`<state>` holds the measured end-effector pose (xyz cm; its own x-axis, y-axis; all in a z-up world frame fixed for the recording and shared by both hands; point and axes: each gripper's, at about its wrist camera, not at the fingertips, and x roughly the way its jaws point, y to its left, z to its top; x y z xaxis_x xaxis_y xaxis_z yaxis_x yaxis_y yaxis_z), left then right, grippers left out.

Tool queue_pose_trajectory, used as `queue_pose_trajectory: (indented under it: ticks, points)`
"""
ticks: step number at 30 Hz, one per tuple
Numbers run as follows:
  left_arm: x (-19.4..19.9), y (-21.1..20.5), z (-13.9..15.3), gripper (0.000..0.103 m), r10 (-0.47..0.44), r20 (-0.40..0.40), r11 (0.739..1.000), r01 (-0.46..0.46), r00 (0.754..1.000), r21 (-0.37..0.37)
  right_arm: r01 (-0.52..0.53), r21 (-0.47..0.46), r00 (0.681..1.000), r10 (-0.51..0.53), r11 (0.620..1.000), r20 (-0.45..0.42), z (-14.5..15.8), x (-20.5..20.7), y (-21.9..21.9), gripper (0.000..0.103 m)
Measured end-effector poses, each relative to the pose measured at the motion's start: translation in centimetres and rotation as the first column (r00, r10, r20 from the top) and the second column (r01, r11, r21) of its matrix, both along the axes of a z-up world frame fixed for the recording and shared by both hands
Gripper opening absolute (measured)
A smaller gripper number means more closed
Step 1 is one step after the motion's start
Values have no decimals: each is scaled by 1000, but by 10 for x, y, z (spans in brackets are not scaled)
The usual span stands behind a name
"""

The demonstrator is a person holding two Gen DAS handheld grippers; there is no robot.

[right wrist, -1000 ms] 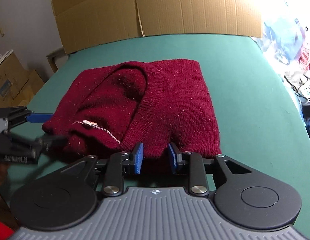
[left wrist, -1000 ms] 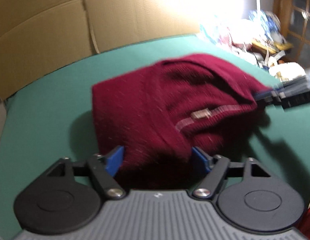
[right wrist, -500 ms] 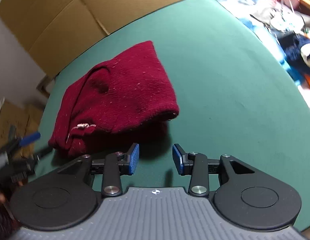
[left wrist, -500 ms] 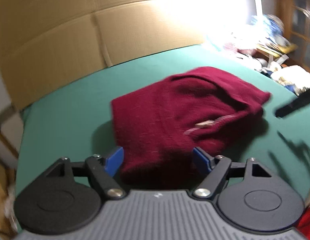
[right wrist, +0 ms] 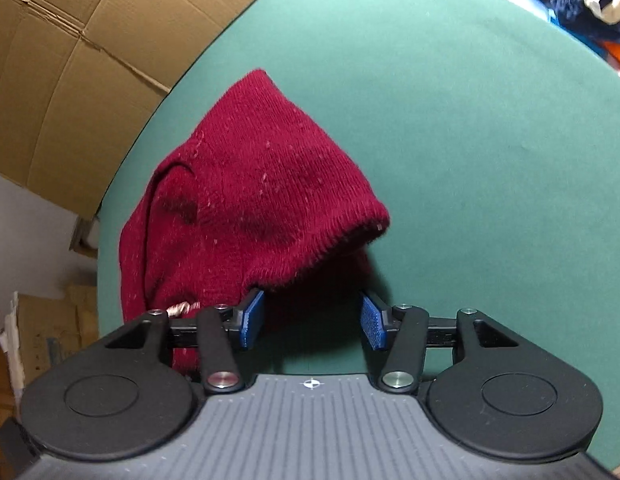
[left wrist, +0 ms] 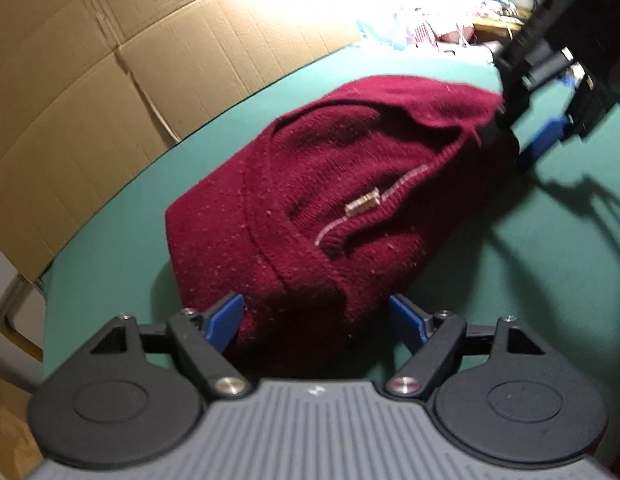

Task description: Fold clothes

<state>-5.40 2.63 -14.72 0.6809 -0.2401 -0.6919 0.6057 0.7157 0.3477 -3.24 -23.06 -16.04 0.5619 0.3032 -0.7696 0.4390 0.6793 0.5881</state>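
Green-covered table (right wrist: 449, 120) with a folded dark red knitted sweater (left wrist: 329, 200) directly on it

sweater: 1 dark red (left wrist: 341, 200) on table | table: 1 green (right wrist: 469, 120) | grippers: 2 | cardboard sheets behind table: 1 (left wrist: 110, 80)

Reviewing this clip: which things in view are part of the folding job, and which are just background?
Part of the job:
- dark red knitted sweater, folded into a bundle
- green cloth-covered table it lies on
- left gripper, jaws open around the sweater's near edge
- right gripper, jaws open

Just lying about:
- brown corrugated cardboard sheets behind the table
- heap of mixed clothes and clutter beyond the table
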Motion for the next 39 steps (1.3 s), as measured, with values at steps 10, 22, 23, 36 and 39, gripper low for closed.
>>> queue_pose_trajectory:
  ticks: [10, 22, 23, 36, 39]
  points:
    - [-16, -12, -4, 52, -53, 56, 996, 49, 997, 71, 139, -25, 990, -139, 990, 11, 3, -1, 8, 48]
    - [-26, -44, 9, 18, -94, -45, 993, 90, 995, -75, 81, -186, 993, -64, 979, 98, 14, 16, -8, 32]
    - [-27, -51, 10, 14, -98, -63, 991, 91, 993, -103, 65, -219, 993, -42, 974, 109, 16, 22, -10, 32]
    - [-44, -124, 31, 19, -197, -213, 910, 98, 957, -402, -233, -431, 922, 339, 872, 188, 19, 101, -31, 41]
    - [-51, -88, 49, 37, -187, -178, 899, 95, 966, -428, -183, -402, 917, 303, 897, 258, 36, 65, -48, 60]
